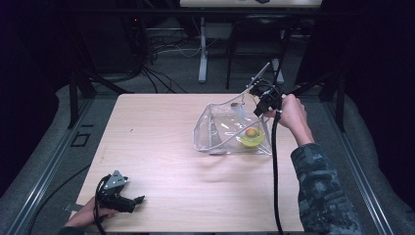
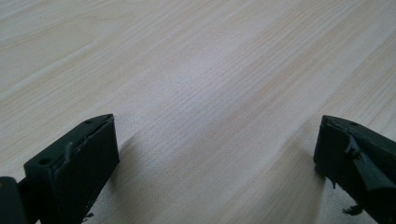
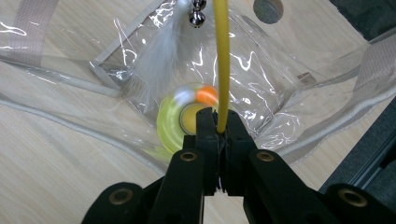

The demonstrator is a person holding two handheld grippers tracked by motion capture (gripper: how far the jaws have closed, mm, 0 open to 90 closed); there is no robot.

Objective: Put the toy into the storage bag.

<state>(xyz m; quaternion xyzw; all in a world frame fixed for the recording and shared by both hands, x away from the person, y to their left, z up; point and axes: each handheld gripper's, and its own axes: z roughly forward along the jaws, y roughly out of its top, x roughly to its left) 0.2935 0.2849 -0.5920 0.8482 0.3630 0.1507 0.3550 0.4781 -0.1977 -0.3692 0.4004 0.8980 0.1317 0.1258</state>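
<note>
A clear plastic pouch [image 1: 222,128] with pale fabric edging lies open on the wooden table [image 1: 161,147]. Inside it sit a yellow-green ring toy [image 3: 170,122] and an orange ball [image 3: 206,94], also seen as one yellow-and-orange toy [image 1: 251,136]. My right gripper [image 3: 222,128] hangs over the pouch's right end, shut on a thin yellow wand [image 3: 221,60]. The wand carries a white feather [image 3: 156,60] and small metal bells [image 3: 197,16] that dangle into the pouch mouth. My left gripper [image 2: 217,149] rests low over bare wood at the table's near left corner [image 1: 128,201], open and holding nothing.
Dark floor, cables and metal table legs [image 1: 202,49] lie beyond the far edge. A metal rail [image 1: 364,181] runs along the table's right side. The right gripper's black cable [image 1: 275,176] trails across the table's near right part.
</note>
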